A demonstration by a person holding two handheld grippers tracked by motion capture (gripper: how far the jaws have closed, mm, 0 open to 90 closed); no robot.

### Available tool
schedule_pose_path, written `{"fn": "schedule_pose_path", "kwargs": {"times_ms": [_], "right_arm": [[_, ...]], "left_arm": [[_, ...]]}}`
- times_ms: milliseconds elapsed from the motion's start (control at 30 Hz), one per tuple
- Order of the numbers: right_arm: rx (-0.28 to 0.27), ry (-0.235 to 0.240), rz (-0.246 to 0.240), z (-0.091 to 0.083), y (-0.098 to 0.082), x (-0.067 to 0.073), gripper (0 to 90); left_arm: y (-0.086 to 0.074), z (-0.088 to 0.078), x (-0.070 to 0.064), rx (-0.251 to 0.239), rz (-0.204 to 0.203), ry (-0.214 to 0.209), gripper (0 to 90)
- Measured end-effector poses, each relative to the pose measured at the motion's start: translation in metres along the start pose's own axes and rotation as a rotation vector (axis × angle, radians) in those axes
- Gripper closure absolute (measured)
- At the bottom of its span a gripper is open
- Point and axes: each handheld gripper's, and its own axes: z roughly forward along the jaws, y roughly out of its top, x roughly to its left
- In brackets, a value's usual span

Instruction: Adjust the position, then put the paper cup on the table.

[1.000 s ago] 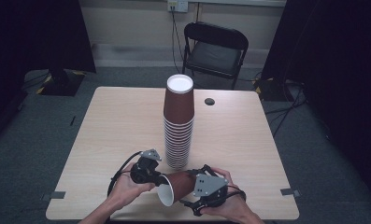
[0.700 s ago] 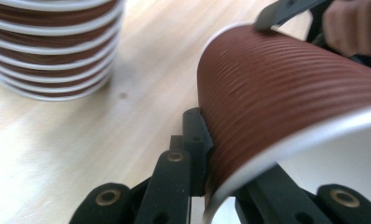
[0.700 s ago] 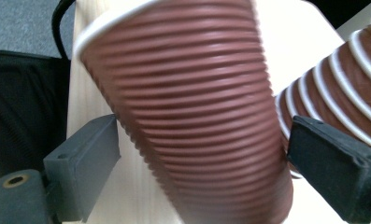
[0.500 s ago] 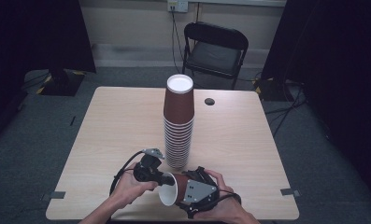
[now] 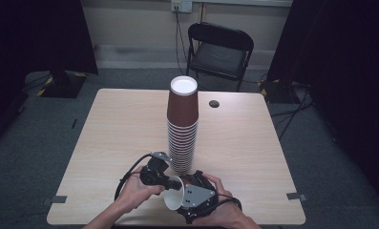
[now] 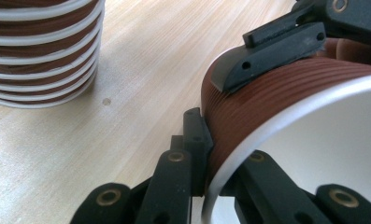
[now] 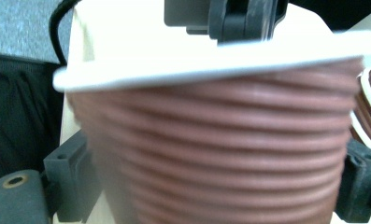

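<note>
Near edge of the table (image 5: 110, 124): your left gripper (image 5: 164, 180) pinches the rim of a single brown paper cup (image 5: 175, 198), one jaw inside the mouth and one outside. Your right gripper (image 5: 189, 188) clamps the cup's ribbed body from both sides. The cup lies tilted, just in front of the tall cup stack (image 5: 182, 124) at the table's centre.

You see a pale wood-grain bench (image 5: 115, 124), smooth and matt. The paper cup (image 6: 286, 116) has a ribbed brown outside and smooth white rim. Each claw's black fingers (image 6: 272, 44) look like matt plastic with brass-coloured rivets.
</note>
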Motion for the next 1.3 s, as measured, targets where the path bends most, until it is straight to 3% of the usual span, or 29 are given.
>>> {"fn": "schedule_pose_path", "kwargs": {"times_ms": [200,233,433,567,733,867,1000,1167,1300], "right_arm": [[-0.006,-0.001,0.019,-0.002,-0.001,0.001,10.6],[-0.005,-0.002,0.018,-0.002,-0.001,0.001,10.9],[-0.029,-0.028,0.042,-0.006,-0.003,0.0,11.5],[-0.024,-0.036,0.048,-0.007,-0.006,-0.001,11.6],[-0.019,-0.043,0.083,-0.007,-0.012,-0.003,11.7],[-0.02,-0.047,0.11,-0.008,-0.016,-0.006,11.8],[-0.026,-0.036,0.147,-0.009,-0.018,-0.008,11.8],[-0.03,-0.026,0.21,-0.009,-0.025,-0.014,11.9],[-0.03,-0.028,0.244,-0.009,-0.028,-0.018,11.9]], "left_arm": [[0.0,0.001,-0.002,-0.009,-0.019,0.008,85.4],[0.0,0.0,-0.003,-0.037,-0.019,0.013,85.0],[-0.002,-0.001,-0.005,-0.085,0.006,0.031,82.7],[-0.003,-0.004,-0.004,-0.095,0.017,0.041,74.6],[-0.005,-0.009,-0.001,-0.151,0.008,0.063,65.4],[-0.007,-0.012,-0.002,-0.186,0.032,0.091,54.7],[-0.007,-0.016,-0.002,-0.258,0.023,0.127,47.5],[-0.007,-0.024,-0.002,-0.352,0.058,0.161,36.3],[-0.008,-0.032,0.0,-0.392,0.082,0.176,32.1]]}}
